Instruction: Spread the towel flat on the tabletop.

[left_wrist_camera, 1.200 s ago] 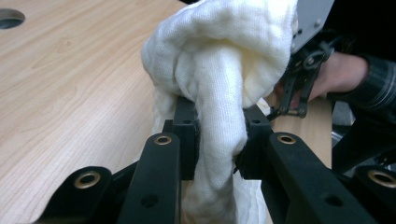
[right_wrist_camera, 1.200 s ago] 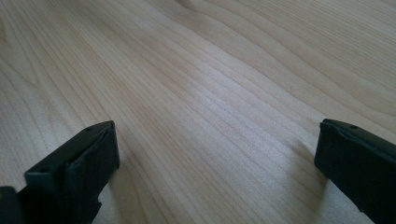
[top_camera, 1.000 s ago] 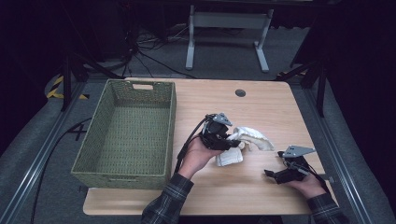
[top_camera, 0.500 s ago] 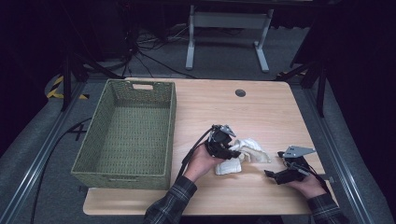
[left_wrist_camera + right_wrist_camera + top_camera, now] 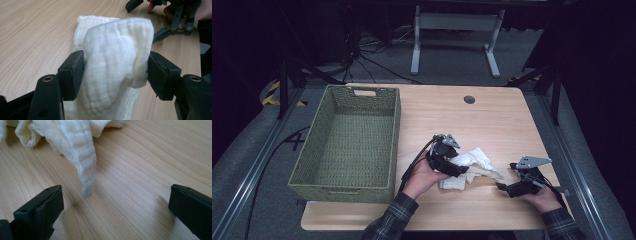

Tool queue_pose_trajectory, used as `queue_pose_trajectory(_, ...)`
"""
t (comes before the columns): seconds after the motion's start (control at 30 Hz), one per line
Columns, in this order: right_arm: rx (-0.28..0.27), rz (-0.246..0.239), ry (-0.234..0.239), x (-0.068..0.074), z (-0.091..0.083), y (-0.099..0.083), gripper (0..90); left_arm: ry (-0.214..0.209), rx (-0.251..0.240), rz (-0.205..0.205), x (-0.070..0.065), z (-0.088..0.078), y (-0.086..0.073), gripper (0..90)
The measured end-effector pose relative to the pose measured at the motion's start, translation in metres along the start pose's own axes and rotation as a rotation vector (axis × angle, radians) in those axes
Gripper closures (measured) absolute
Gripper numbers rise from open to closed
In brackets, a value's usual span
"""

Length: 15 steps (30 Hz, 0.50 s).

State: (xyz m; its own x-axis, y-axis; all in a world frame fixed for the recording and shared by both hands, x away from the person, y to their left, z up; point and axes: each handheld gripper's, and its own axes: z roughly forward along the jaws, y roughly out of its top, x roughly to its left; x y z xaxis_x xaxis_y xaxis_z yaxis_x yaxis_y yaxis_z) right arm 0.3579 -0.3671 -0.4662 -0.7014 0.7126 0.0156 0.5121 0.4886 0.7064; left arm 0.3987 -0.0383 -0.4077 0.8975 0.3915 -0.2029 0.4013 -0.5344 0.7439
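Note:
A white, crumpled cloth lies on the wooden table, right of centre near the front. My left gripper rests low over its left end. In the left gripper view a puffed fold of the cloth sits between the jaws of the left gripper. The jaws have just been opening and stand apart, and the fold brushes the pads loosely. My right gripper lies open on the table, to the right of the cloth. A hanging tip of the cloth points down between the wide jaws of the right gripper, which hold nothing.
A green woven basket stands on the left half of the table and looks empty. A round cable hole sits near the table's far edge. The legs of a white stand rise on the floor behind the table.
My left hand has sunk and drawn nearer, bringing the cloth down onto the table. Its jaws have widened around the fold. The right gripper has stayed put.

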Motion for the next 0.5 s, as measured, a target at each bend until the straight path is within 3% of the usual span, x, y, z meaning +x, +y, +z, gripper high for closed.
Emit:
queue_pose_trajectory(0.3,-0.066,-0.004,0.018,0.003,-0.015,0.005,9.5,0.035,-0.039,-0.022,-0.011,-0.027,-0.019,38.2)
queue_pose_trajectory(0.5,-0.085,-0.005,0.041,0.004,-0.019,0.007,13.0,0.046,-0.063,-0.032,-0.015,-0.039,-0.025,32.8)
